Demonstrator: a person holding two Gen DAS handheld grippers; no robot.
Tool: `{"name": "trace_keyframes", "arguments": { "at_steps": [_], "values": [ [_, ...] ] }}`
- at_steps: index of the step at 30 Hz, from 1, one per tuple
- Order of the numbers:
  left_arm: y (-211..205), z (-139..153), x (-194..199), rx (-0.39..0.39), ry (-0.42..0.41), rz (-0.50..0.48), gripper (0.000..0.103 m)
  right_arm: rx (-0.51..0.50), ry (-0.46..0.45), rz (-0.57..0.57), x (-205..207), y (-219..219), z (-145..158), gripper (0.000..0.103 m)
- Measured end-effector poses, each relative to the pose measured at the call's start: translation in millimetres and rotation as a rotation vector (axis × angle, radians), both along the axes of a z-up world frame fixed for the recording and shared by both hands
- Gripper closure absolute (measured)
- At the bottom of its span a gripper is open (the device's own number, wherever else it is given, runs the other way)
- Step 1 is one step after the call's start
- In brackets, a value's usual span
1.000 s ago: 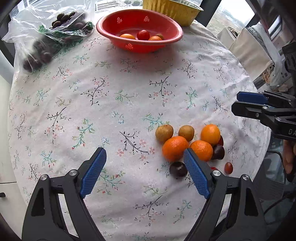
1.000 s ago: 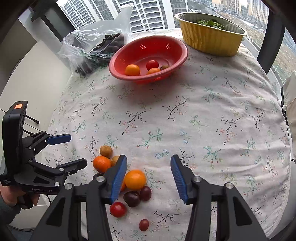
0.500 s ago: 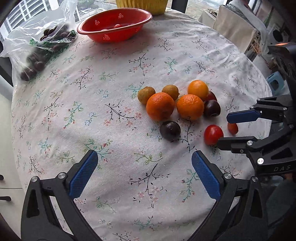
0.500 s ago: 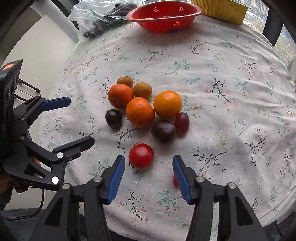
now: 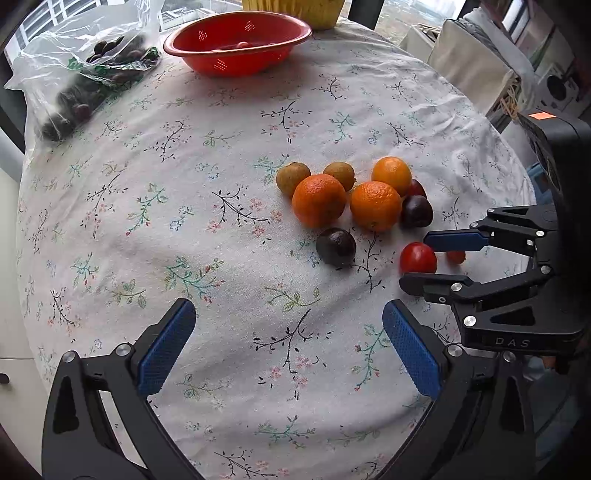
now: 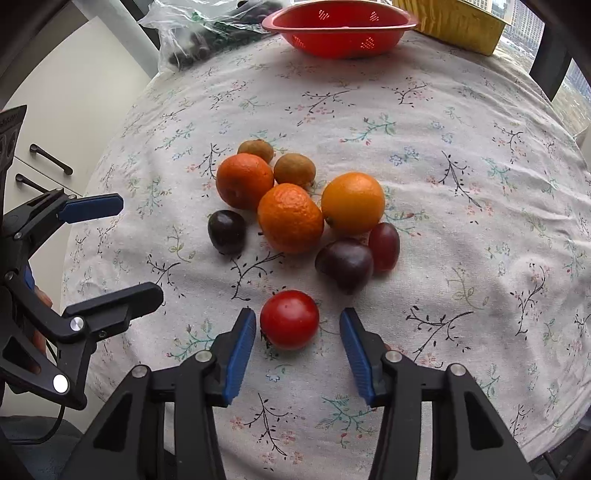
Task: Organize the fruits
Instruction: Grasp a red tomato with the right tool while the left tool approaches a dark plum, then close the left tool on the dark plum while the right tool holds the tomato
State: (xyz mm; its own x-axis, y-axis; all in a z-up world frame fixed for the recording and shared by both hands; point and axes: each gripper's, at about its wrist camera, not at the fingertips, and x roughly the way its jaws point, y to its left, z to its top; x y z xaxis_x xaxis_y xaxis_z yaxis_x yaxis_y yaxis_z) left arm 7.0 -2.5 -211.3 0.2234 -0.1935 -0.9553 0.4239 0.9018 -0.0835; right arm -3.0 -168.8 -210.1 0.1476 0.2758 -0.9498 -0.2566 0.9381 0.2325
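Observation:
A pile of fruit lies on the flowered tablecloth: three oranges (image 6: 290,218), two small brown fruits (image 6: 294,170), dark plums (image 6: 226,232) and a red tomato (image 6: 289,319) at the near edge. My right gripper (image 6: 296,316) points down with the tomato between its blue pads. Its jaws are closing, and a gap shows on both sides. In the left wrist view the right gripper (image 5: 417,260) straddles the tomato (image 5: 418,257), with a tiny red tomato (image 5: 456,256) behind it. My left gripper (image 5: 288,308) hangs wide open over bare cloth, nothing between its fingers.
A red colander (image 5: 236,55) with a few fruits stands at the far edge of the round table. A clear plastic bag (image 5: 85,74) of dark fruit lies to its left, a yellow foil tray (image 6: 454,26) to its right. Cupboards (image 6: 48,158) stand beside the table.
Both grippers came closer to the fruit pile. The right one dropped around the red tomato and its jaws narrowed. The left jaws widened.

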Motion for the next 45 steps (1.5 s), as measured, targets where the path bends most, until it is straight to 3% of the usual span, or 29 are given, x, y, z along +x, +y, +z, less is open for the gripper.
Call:
{"name": "trace_keyframes", "arguments": {
  "at_steps": [5,12,20,24,31,37,40,45],
  "values": [
    [-8.6,-7.7,8.6,0.010,0.037,0.005,0.000,0.007,0.004,0.019,-0.3,1.5,0.0,0.068],
    [-26.5,-15.3,27.1,-0.009,0.053,-0.001,0.003,0.033,0.018,-0.008,-2.6,-8.3,3.9,0.069],
    [-52.2,-27.7,39.7,-0.029,0.094,-0.036,0.049,0.047,0.013,-0.026,0.8,-18.4,8.9,0.069],
    [-61.7,-31.2,41.7,-0.026,0.092,-0.045,0.051,0.050,0.014,-0.033,1.7,-23.1,9.4,0.069],
    [-62.7,-33.1,45.7,-0.033,0.079,-0.036,0.070,0.056,0.016,-0.038,6.7,-26.0,7.4,0.069],
    [-65.5,-33.8,40.9,-0.003,0.052,-0.074,0.070,0.056,0.013,-0.033,10.1,-26.8,7.3,0.069],
    [-65.5,-33.4,36.9,0.007,0.037,-0.091,0.077,0.056,0.011,-0.034,10.7,-27.7,7.3,0.069],
    [-63.7,-32.6,32.8,0.009,0.022,-0.115,0.078,0.056,0.009,-0.039,11.5,-28.0,7.9,0.069]
  ]
}}
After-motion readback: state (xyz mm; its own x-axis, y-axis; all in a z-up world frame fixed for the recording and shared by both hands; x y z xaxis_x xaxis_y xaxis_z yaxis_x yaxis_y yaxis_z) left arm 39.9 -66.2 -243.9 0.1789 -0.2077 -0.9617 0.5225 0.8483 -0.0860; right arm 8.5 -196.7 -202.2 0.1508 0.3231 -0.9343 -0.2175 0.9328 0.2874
